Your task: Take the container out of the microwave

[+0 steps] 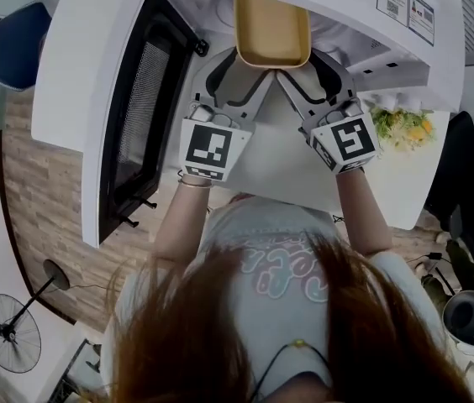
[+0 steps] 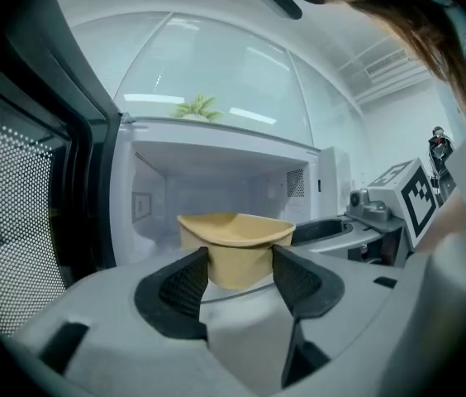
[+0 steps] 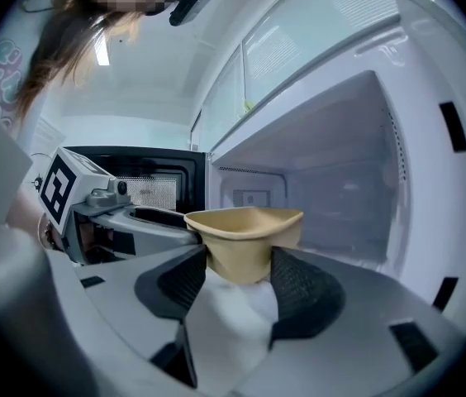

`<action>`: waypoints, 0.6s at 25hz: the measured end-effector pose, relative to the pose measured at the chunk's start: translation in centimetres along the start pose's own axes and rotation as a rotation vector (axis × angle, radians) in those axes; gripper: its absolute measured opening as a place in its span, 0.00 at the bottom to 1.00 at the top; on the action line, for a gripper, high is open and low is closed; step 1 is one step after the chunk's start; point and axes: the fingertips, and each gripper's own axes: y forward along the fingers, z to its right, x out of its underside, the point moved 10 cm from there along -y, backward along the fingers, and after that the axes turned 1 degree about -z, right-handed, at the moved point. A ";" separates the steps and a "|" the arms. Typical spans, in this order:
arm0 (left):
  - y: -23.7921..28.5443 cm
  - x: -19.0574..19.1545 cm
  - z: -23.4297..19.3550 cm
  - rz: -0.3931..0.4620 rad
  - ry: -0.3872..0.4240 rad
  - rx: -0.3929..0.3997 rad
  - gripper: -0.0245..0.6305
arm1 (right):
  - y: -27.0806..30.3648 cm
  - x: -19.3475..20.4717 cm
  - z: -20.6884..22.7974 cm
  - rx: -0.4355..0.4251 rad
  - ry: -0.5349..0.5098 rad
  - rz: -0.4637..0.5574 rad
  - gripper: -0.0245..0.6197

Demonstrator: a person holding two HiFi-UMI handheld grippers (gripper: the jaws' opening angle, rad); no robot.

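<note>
Here, both hand-held grippers reach into the open mouth of a white box-shaped microwave oven. Its dark, mesh-windowed door is swung wide to the left. Between them they hold a shallow mustard-yellow plastic container with a flared rim. The container sits at the front of the cavity, and in the head view its far part lies under the oven's top edge.

The left hand-held gripper has its jaws standing well apart yet closed on the container's near left corner. In the left gripper view both of its black ribbed pads press the tapering wall just below the rim. The right hand-held gripper takes the near right corner the same way. Its jaws are fairly wide, and its pads lie against the wall on either side.

Whether the container's base rests on the oven floor or hangs clear of it cannot be told.

A bare white worktop shows beneath the two grippers and the person's forearms. A small bunch of green and yellow flowers stands near the microwave's right side. A black pedestal fan stands on the floor, well apart at lower left.
</note>
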 end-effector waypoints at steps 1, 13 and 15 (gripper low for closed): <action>-0.2 -0.1 0.1 0.001 0.002 0.001 0.41 | -0.2 -0.1 -0.2 0.000 -0.001 0.001 0.40; -3.0 -1.4 1.4 0.020 0.027 0.025 0.41 | -2.5 -1.4 -2.6 0.018 -0.009 0.012 0.40; -3.5 -1.5 1.6 0.023 0.031 0.031 0.41 | -2.9 -1.6 -3.0 0.020 -0.013 0.013 0.40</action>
